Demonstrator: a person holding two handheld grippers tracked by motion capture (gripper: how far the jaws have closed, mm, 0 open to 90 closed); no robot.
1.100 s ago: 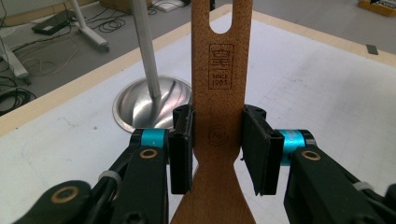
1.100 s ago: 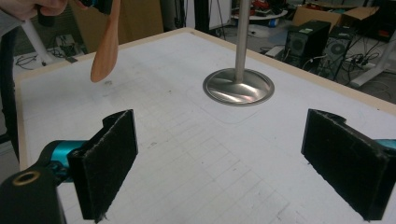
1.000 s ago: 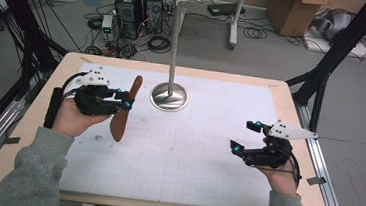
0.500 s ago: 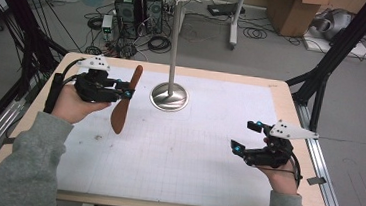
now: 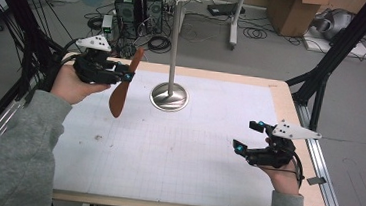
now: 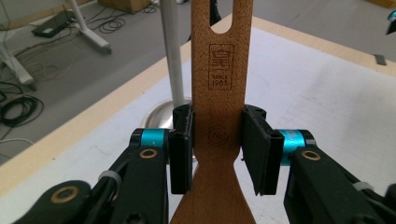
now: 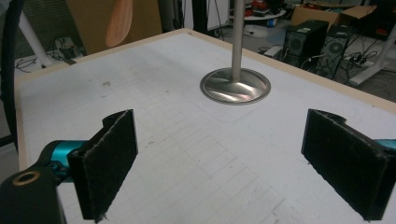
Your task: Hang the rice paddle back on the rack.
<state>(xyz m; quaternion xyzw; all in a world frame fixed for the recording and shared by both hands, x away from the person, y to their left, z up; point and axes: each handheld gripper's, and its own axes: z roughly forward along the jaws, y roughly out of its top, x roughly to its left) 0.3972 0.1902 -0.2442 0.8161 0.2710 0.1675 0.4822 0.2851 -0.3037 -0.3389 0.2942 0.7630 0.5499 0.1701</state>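
wooden spatula [image 6: 219, 116] clamped at its neck by the left gripper's fingers [image 6: 180, 140], long axis upright, slotted end above; stand pole [image 5: 175, 42] just beyond; right gripper [image 5: 253, 139] wide open, empty.

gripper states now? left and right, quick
Left gripper: closed on the wooden spatula, pads pressing both edges of its handle.
Right gripper: open, nothing between the jaws.
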